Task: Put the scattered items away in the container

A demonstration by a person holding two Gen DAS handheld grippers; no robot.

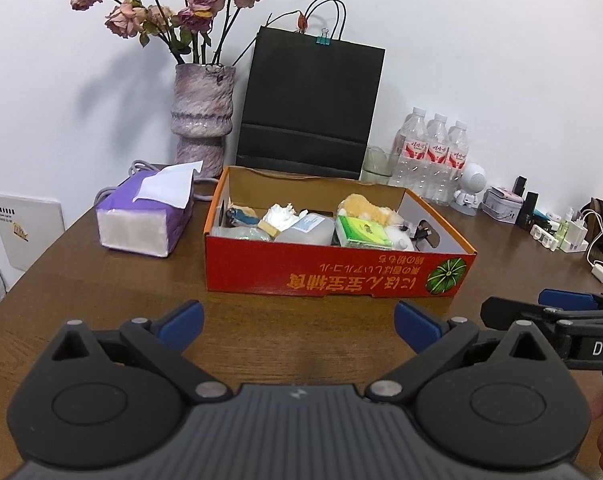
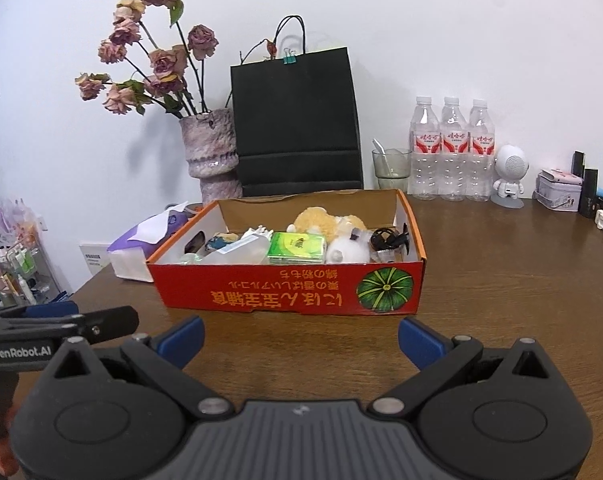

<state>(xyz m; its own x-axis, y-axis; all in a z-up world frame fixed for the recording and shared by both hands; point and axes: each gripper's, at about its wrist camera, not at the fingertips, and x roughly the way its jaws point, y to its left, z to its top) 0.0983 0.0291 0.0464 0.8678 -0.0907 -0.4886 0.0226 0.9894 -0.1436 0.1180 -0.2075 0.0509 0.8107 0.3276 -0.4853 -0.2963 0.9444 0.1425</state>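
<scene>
Table: brown wood table (image 1: 101, 292), white wall behind.
Box: red box (image 1: 329, 272) full of items, just ahead of both tongs.
Left tongs (image 1: 299, 322): spread, empty.
Right tongs (image 2: 301, 334): spread, empty.
Around: tissue pack (image 1: 141, 216) left of box.

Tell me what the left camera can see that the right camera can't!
Only the left wrist view shows the white chargers and cables at the table's far right, and the whole purple tissue box.

Only the right wrist view shows the shelf of small bottles at the far left, and the spoon standing in the glass.

Both show the red box full of items, the black bag, the vase of dried roses, three water bottles, and both grippers open and empty: the left gripper, the right gripper.
</scene>
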